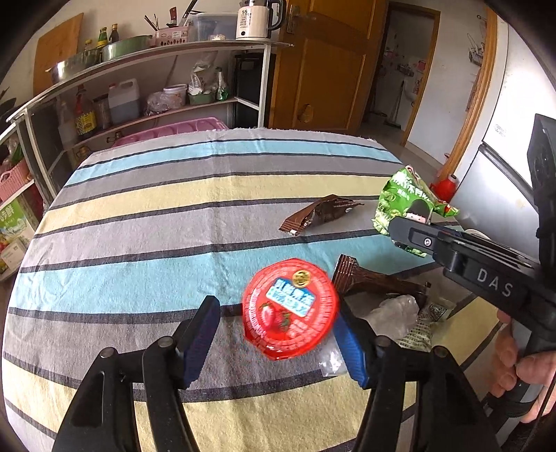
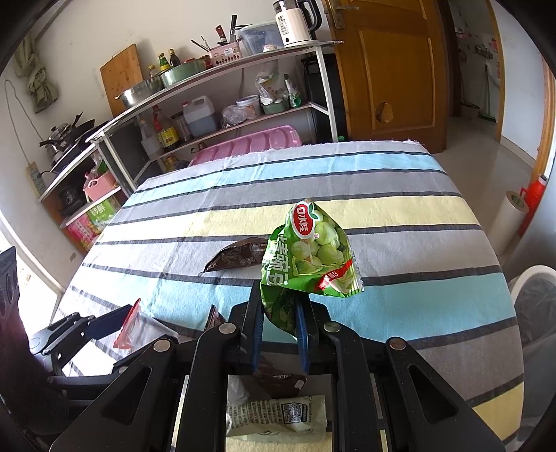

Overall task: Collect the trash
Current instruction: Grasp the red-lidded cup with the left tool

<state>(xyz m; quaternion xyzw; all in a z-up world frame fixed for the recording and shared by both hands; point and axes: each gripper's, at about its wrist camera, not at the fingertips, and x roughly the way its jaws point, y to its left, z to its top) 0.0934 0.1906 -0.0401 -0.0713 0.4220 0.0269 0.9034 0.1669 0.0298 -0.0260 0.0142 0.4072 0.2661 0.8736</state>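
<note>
Right wrist: right gripper (image 2: 278, 333) pinches crumpled green snack bag (image 2: 309, 257); left gripper (image 1: 274, 344) agape, blurred red lid (image 1: 290, 309) unclamped.

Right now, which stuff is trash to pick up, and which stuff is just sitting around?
Trash to collect:
red jelly cup lid
green snack bag, held in the right gripper
brown wrapper
white packet

Just sitting around:
kettle
pink tray
oil jug
cutting board

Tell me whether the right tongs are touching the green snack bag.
Touching. The right wrist view shows the right tongs clamped on the green snack bag, both blue pads pressing its lower end.
</note>
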